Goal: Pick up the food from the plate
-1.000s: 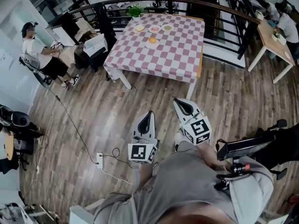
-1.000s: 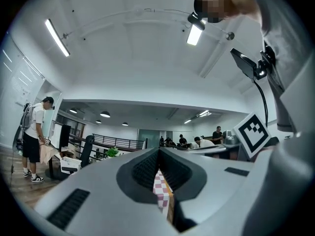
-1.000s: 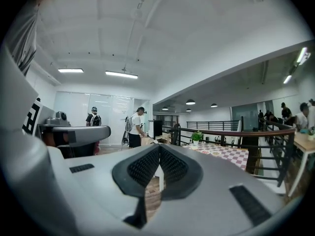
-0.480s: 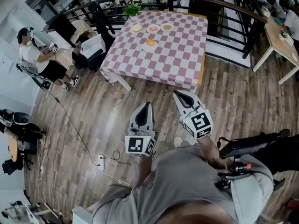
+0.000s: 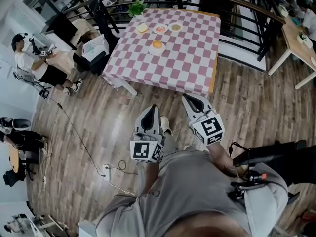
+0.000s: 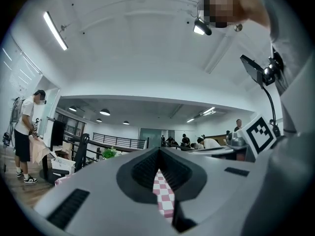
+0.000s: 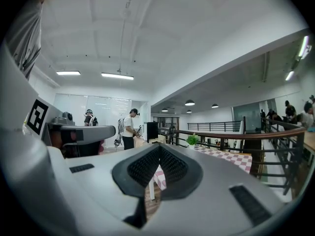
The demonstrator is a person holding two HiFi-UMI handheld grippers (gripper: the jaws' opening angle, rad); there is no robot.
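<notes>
Closer now than a second ago, the tabletop (image 5: 180, 58) fills more of the upper middle of the head view, and both grippers have come up toward it over the wooden floor (image 5: 98, 112).

Its checked cloth carries four plates, all at the far left end. The nearest plate (image 5: 157, 46) stands alone and holds the food (image 5: 157, 44), a small orange-topped piece. Three other plates (image 5: 161, 28) sit in a row behind it.

The left gripper (image 5: 152, 107) and right gripper (image 5: 186, 98) point at the tabletop from lower centre, well apart from it. Each gripper's own view shows the jaws together with nothing between them.

This looks like the approach, with no reach begun. To do it well:
- Walk up to the left part of the near edge, so the plate is in easy reach.
- Keep the grippers level and off the cloth.
- Spread one gripper's jaws before lowering, not over the food.
- Come down onto the food's sides, clear of the plate's rim.
</notes>
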